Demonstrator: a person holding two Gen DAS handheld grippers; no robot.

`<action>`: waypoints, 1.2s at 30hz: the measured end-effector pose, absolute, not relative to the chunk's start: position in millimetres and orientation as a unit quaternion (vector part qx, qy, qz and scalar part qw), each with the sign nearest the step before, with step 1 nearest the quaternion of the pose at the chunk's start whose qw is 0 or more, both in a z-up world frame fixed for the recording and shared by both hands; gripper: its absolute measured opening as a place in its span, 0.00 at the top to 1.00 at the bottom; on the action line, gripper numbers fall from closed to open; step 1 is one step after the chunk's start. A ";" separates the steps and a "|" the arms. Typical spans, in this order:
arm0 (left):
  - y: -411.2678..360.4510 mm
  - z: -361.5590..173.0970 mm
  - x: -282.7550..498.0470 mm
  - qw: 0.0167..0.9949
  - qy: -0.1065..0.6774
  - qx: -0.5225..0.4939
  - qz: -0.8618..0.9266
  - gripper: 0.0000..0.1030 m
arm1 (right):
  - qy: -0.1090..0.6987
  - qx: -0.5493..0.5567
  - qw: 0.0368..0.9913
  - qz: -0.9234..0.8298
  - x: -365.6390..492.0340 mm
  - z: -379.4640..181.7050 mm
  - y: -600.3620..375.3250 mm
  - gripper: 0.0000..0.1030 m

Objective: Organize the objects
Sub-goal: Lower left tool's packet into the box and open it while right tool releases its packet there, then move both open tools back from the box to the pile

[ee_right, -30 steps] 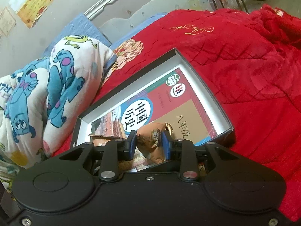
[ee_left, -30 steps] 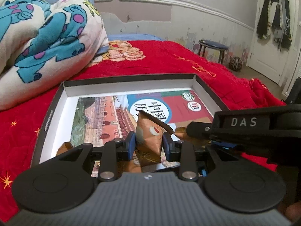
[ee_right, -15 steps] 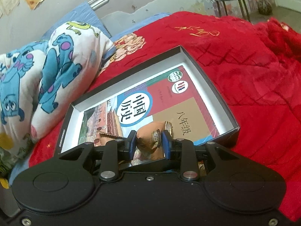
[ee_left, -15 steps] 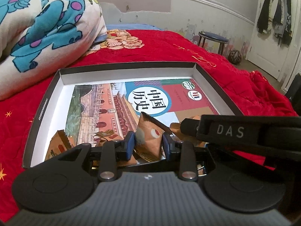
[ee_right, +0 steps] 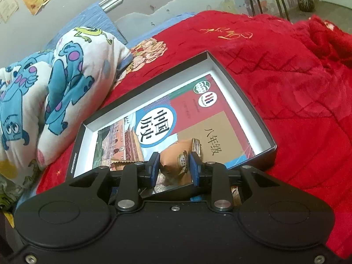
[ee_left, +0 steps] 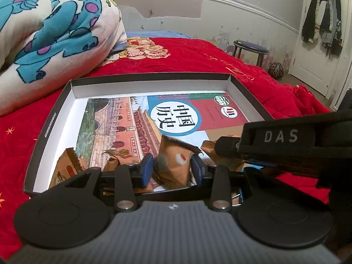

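A shallow black box (ee_left: 51,121) with a white inside lies on the red bedspread, and a history textbook (ee_left: 176,118) lies flat in it. My left gripper (ee_left: 172,170) hovers over the box's near edge. Its jaws are opening around a brown snack packet (ee_left: 173,158), and a gap shows at the left pad. Other brown packets (ee_left: 66,165) lie in the near left corner. My right gripper (ee_right: 174,168) is shut on an orange-brown packet (ee_right: 176,159) above the book (ee_right: 193,118). Its black body (ee_left: 281,136) crosses the left view at the right.
A monster-print blanket (ee_left: 55,33) is heaped on the bed to the left of the box (ee_right: 248,110). Red bedspread (ee_right: 297,88) stretches to the right. Past the bed stand a dark stool (ee_left: 250,48), a striped ball (ee_left: 276,70) and a white door (ee_left: 319,33) hung with clothes.
The left gripper's jaws have spread apart around the brown packet. The right gripper has kept its packet clamped. The box sits slightly differently in both views.
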State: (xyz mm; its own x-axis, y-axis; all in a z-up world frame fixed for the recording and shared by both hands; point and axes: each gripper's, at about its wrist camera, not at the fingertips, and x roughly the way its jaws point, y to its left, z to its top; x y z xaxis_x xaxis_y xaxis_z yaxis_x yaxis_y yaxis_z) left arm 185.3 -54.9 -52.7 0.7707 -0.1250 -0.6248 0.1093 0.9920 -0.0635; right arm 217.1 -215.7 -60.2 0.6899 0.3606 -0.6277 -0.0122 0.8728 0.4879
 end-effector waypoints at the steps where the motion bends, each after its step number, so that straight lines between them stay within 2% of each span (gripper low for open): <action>1: -54.3 -52.8 186.0 0.941 0.334 -0.016 -0.061 0.42 | 0.380 0.229 0.890 0.104 217.1 -60.5 -215.4 0.72; 11: -45.7 -50.8 185.1 0.938 0.338 -0.053 -0.052 0.22 | 0.382 0.267 0.879 0.104 216.8 -60.5 -224.3 0.71; 15: -48.0 -43.6 182.9 0.942 0.330 -0.041 -0.045 0.18 | 0.372 0.294 0.873 0.111 214.5 -62.1 -229.7 0.68; 17: -45.4 -38.5 178.9 0.944 0.324 -0.043 -0.045 0.16 | 0.363 0.308 0.872 0.114 209.7 -59.2 -231.7 0.56; 21: -33.6 -23.6 168.9 0.945 0.315 -0.069 -0.046 0.15 | 0.342 0.320 0.876 0.119 194.4 -48.2 -234.3 0.50; 25: -22.1 -6.1 156.3 0.951 0.294 -0.086 -0.044 0.13 | 0.305 0.331 0.884 0.125 174.4 -34.5 -240.6 0.39; 29: -10.8 9.4 145.1 0.953 0.281 -0.100 -0.052 0.11 | 0.277 0.343 0.889 0.122 152.8 -25.1 -247.0 0.32; 36: 1.9 34.9 117.0 0.962 0.253 -0.086 -0.061 0.10 | 0.256 0.356 0.894 0.097 120.8 -21.8 -251.9 0.28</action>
State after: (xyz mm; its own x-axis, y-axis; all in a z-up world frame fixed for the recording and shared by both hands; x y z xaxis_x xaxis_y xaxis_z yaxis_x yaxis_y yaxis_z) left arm 117.0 1.9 34.9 0.8647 -0.1598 -0.4762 0.0732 0.9780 -0.1951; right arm 120.8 -251.9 -21.8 0.8501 0.3552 -0.3887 0.0092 0.7281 0.6854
